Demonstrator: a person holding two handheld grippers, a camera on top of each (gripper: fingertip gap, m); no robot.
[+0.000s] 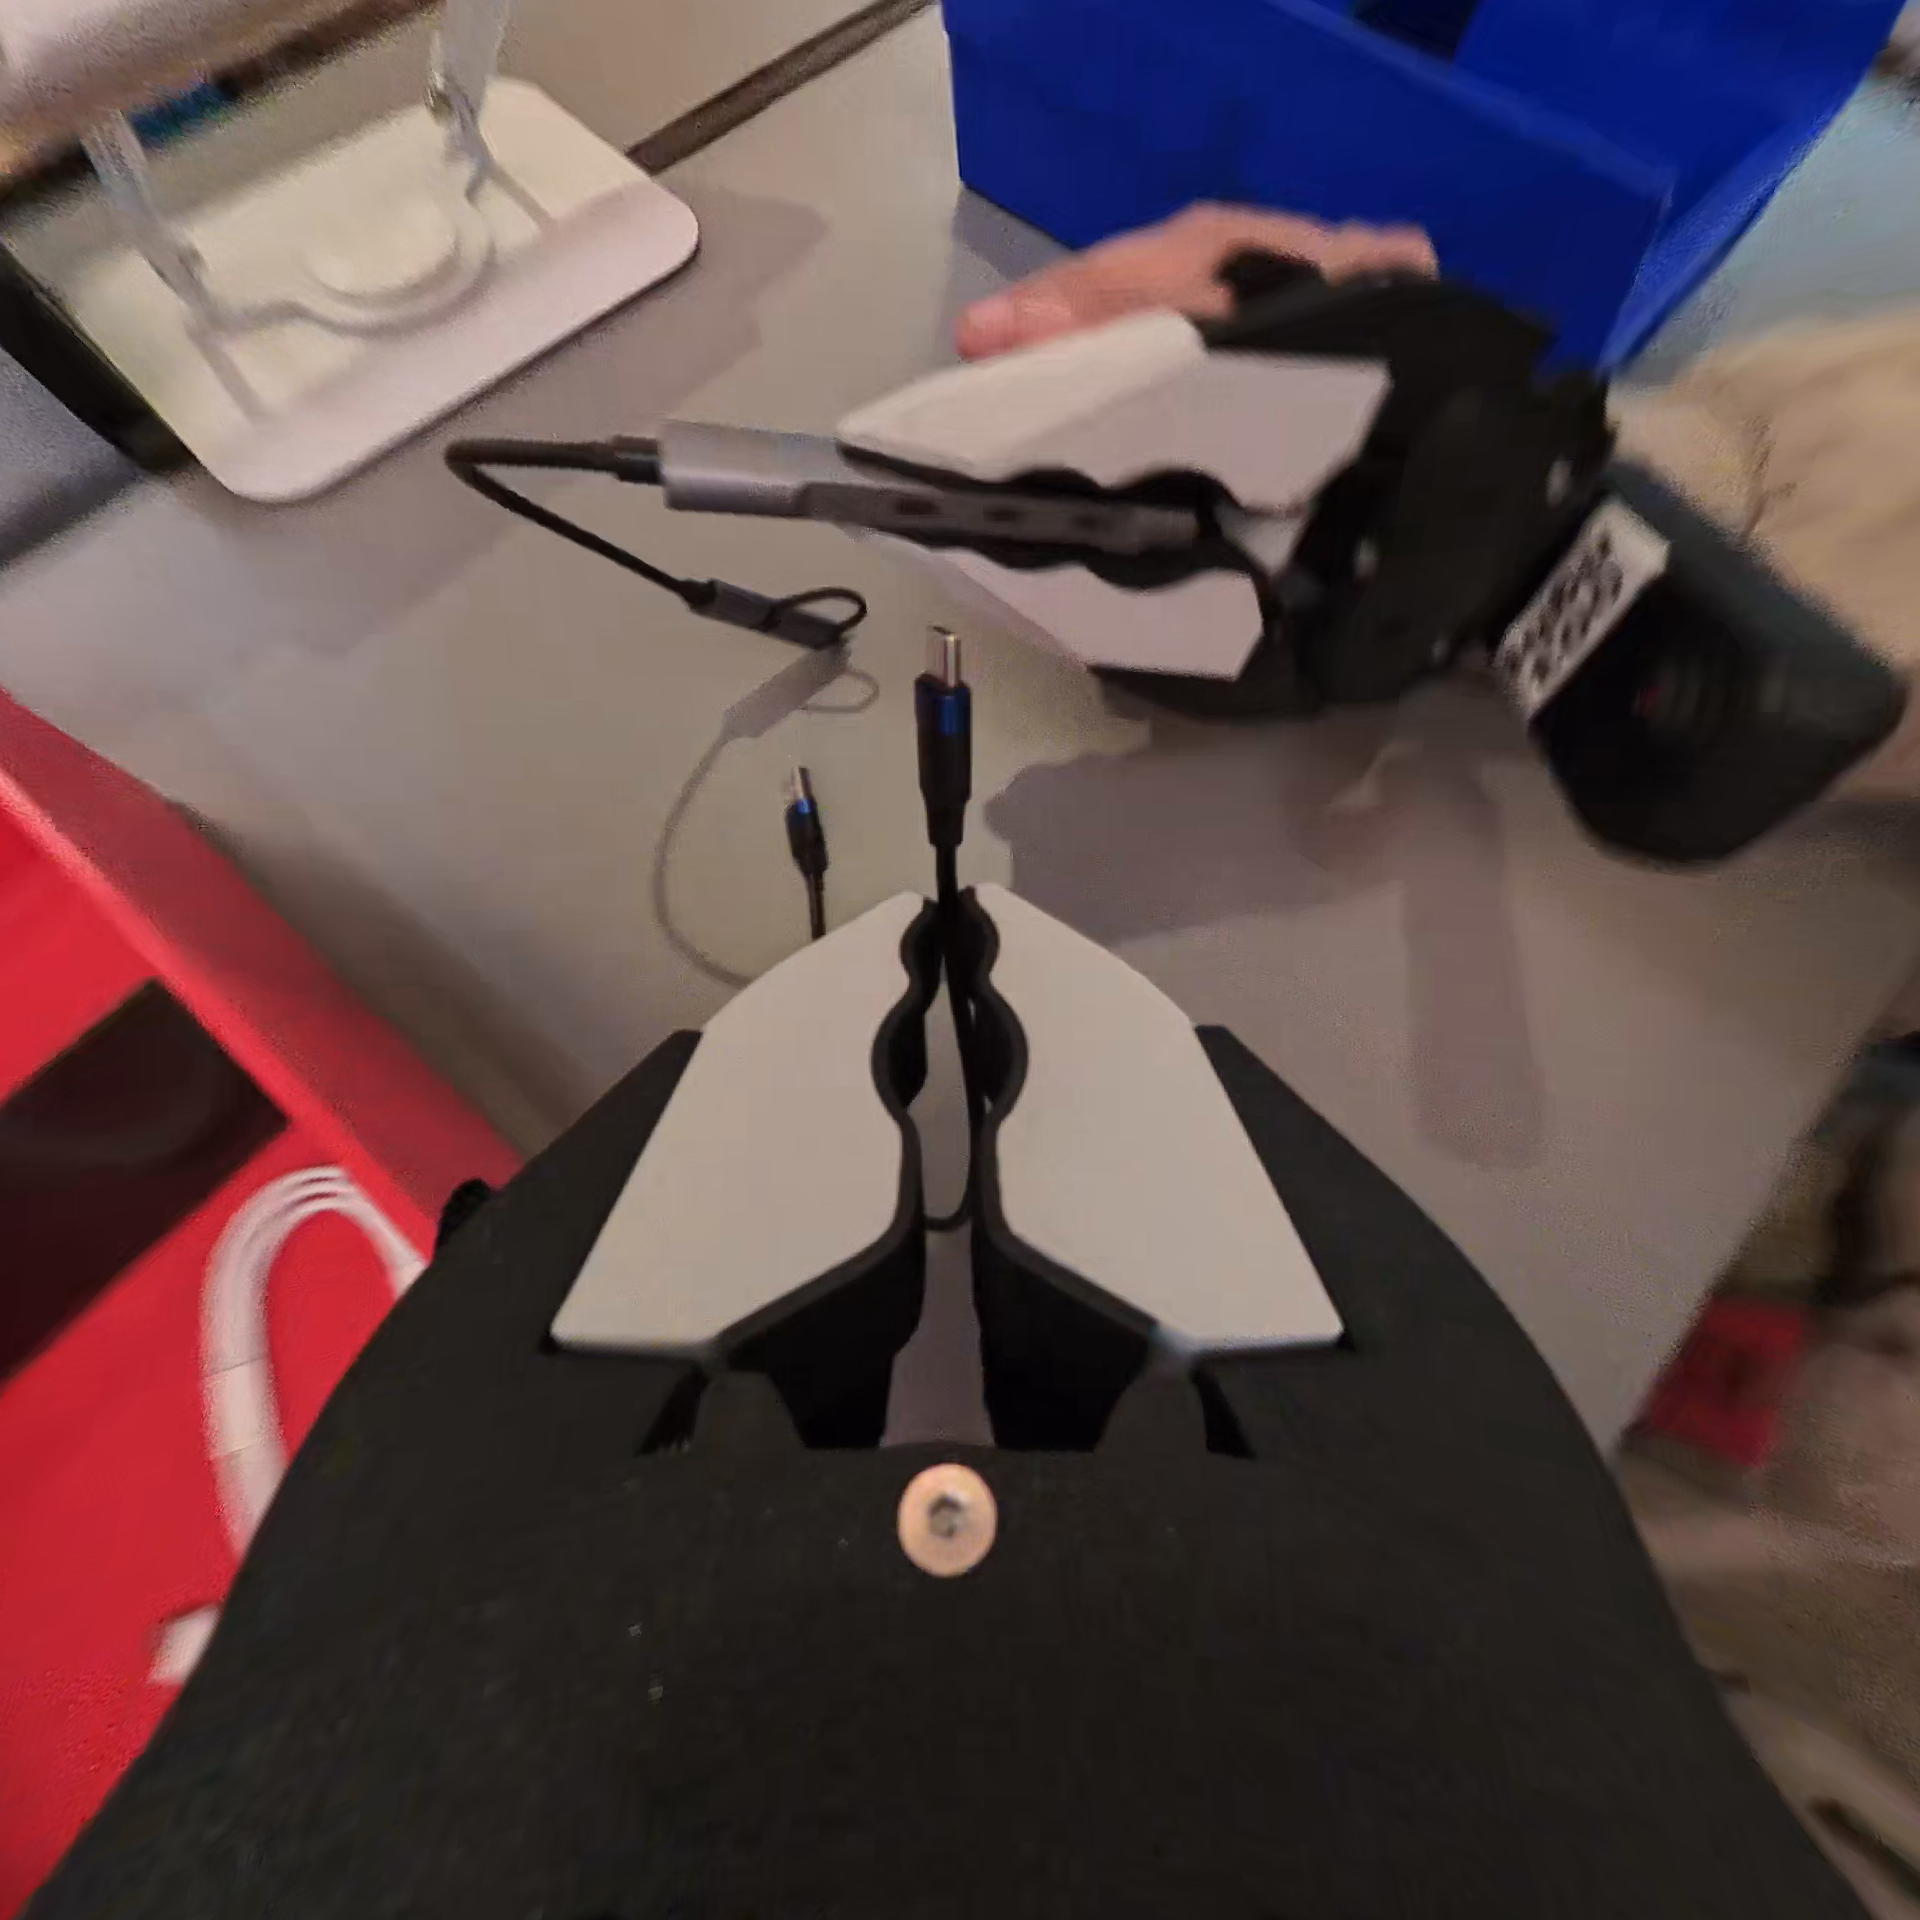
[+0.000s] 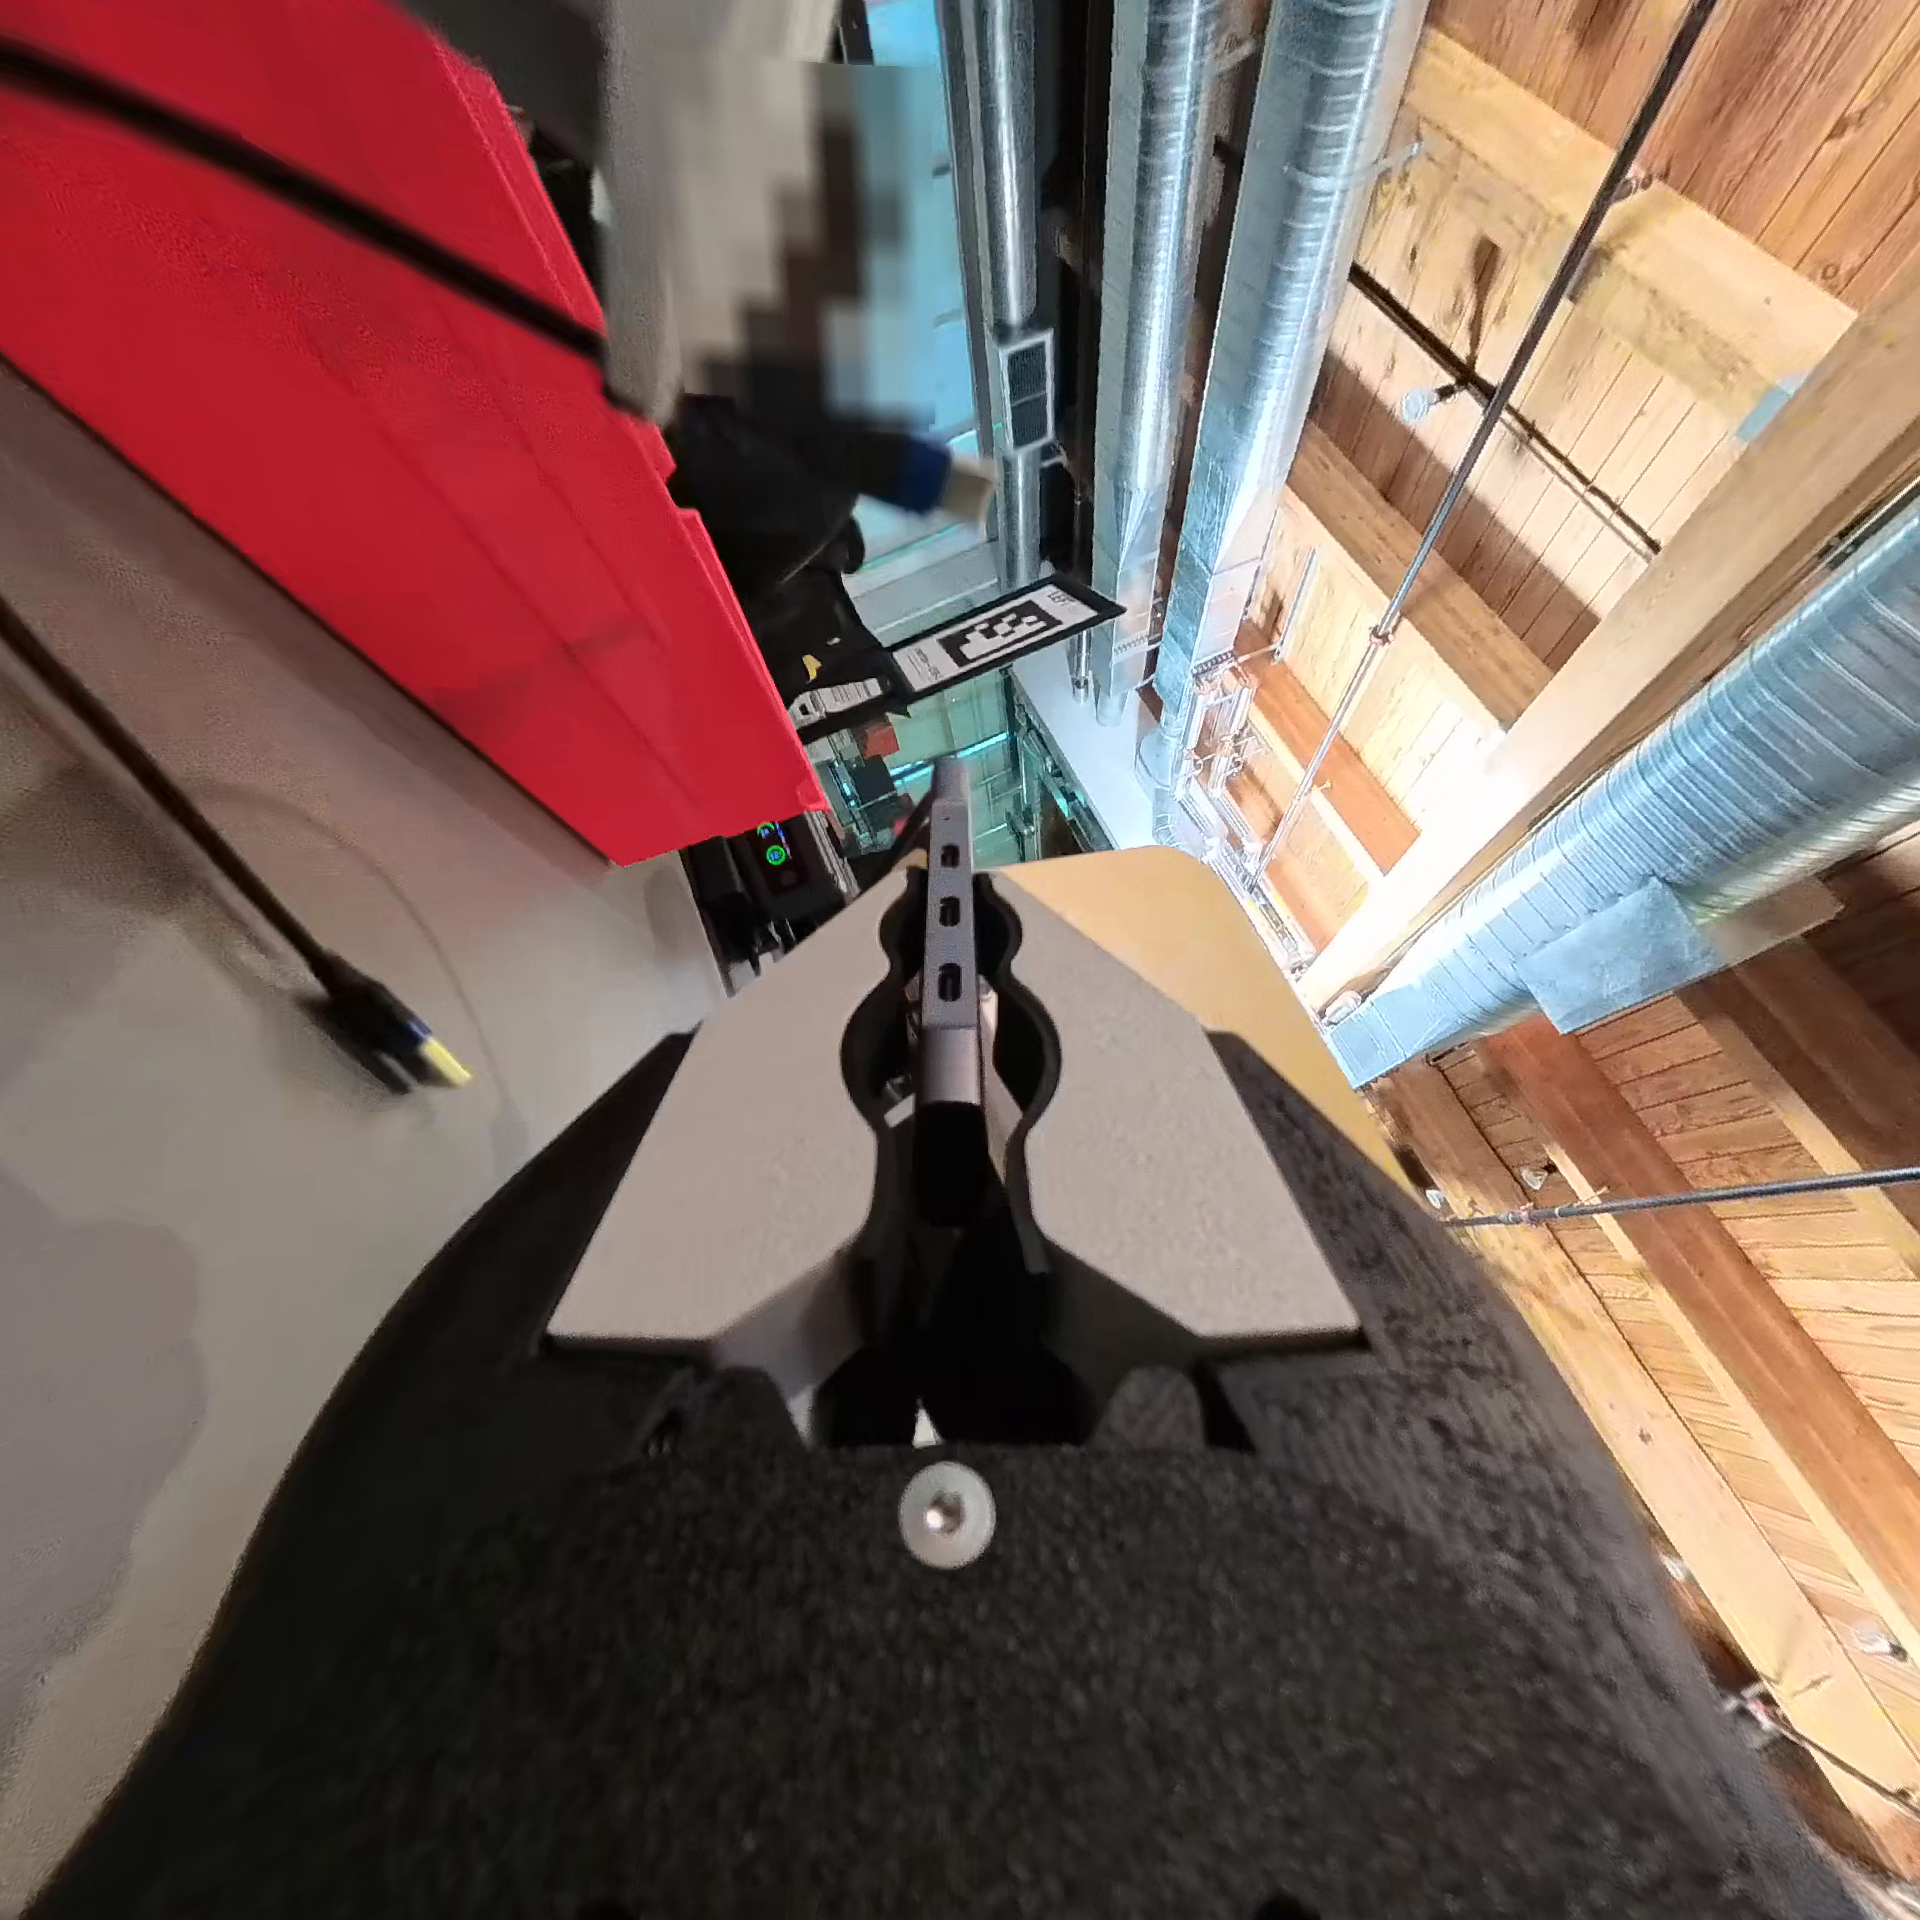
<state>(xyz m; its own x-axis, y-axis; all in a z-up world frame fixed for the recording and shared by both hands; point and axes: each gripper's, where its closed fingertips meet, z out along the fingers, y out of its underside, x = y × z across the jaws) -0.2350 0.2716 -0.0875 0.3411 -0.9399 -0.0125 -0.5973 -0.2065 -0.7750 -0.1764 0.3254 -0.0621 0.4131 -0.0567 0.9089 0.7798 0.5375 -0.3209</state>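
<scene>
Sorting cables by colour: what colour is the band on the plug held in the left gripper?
Blue band on a black plug, clearest in the left wrist view.

Grey desk (image 1: 416, 675). Left wrist view: red bin (image 1: 62, 883) at 8 o'clock with a white cable (image 1: 244, 1351) looped inside. Blue bin (image 1: 1299, 125) at 1 o'clock. White flat stand base (image 1: 436, 312) at 11 o'clock, with blurred clear uprights on it. Right wrist view: silver ducts (image 2: 1247, 312) from 12 to 3 o'clock, against a wooden ceiling (image 2: 1662, 208). Black-and-white marker card (image 2: 1008, 629) at 12.
</scene>
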